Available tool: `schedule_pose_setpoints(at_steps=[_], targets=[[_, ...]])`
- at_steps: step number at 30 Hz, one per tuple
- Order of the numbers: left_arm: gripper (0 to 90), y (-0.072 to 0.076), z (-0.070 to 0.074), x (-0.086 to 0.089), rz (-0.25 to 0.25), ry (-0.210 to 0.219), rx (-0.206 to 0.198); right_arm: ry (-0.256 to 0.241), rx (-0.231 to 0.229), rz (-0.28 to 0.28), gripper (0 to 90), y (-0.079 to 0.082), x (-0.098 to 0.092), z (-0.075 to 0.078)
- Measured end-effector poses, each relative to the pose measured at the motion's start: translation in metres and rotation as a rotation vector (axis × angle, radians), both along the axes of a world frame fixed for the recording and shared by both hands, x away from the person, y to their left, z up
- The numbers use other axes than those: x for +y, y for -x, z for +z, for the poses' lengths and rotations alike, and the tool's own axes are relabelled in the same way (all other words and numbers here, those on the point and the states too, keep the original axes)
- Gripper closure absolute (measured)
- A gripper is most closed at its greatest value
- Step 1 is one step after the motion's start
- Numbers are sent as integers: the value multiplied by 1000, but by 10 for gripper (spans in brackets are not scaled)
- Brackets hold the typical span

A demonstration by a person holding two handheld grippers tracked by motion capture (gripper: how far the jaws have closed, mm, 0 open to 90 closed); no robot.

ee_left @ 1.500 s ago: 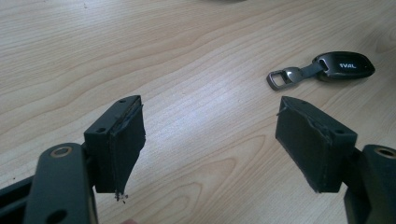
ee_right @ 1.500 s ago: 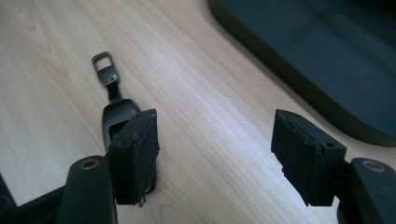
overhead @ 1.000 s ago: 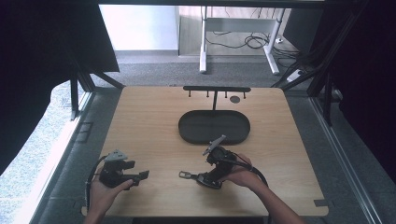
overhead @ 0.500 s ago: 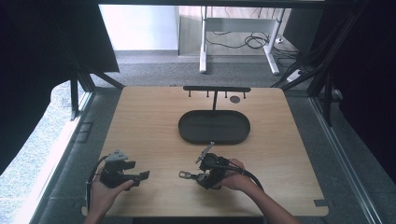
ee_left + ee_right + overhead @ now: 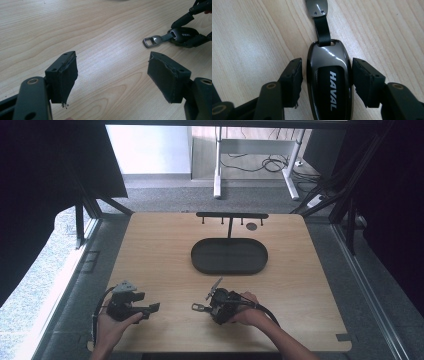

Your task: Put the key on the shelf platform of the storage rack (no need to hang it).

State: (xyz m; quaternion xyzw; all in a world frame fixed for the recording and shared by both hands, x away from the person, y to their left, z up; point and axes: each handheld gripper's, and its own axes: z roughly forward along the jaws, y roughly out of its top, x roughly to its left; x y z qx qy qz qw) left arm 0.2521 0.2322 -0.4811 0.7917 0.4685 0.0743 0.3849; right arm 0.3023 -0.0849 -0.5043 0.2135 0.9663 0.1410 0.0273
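Observation:
A glossy black key fob (image 5: 328,82) marked HAVAL lies flat on the wooden table (image 5: 165,250), its short strap ending in a metal loop (image 5: 317,7). My right gripper (image 5: 327,62) straddles the fob, open, one pad close to each side with a thin gap showing. In the high view this gripper (image 5: 207,306) sits near the front middle, with the fob (image 5: 200,308) at its tips. My left gripper (image 5: 112,60) is wide open over bare wood, holding nothing. It rests at the front left (image 5: 150,310) and faces the fob (image 5: 183,36) and its loop (image 5: 151,41).
A black oval tray (image 5: 200,265) lies at the table's centre. Behind it stands a low black rack with hooks (image 5: 231,215), and a small dark disc (image 5: 251,226) lies beside it. Dark frame posts flank the table's sides.
The right gripper has slid left and turned so that its jaws now sit around the fob. The left gripper has stayed in place.

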Motion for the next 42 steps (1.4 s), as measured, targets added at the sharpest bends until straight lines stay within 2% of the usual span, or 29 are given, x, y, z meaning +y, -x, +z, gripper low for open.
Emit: schedule_pose_setpoints(at_steps=[7, 16, 26, 32, 36, 38, 42], targets=[[243, 0, 0, -1, -3, -4, 2, 18, 9, 10, 477, 0, 1, -1], [243, 0, 0, -2, -7, -4, 1, 66, 25, 18, 488, -3, 7, 1], [243, 0, 0, -2, -6, -4, -2, 66, 31, 9, 491, -3, 7, 1], [243, 0, 0, -2, -5, -5, 0, 32, 45, 5, 492, -6, 4, 2], [243, 1, 0, -2, 0, -1, 0, -40, 67, -8, 493, -7, 2, 9], [244, 1, 0, -2, 0, -1, 0, -53, 69, -15, 492, -8, 1, 11], [244, 0, 0, -2, 1, 0, 0, -122, 61, -42, 493, -12, -7, 24]])
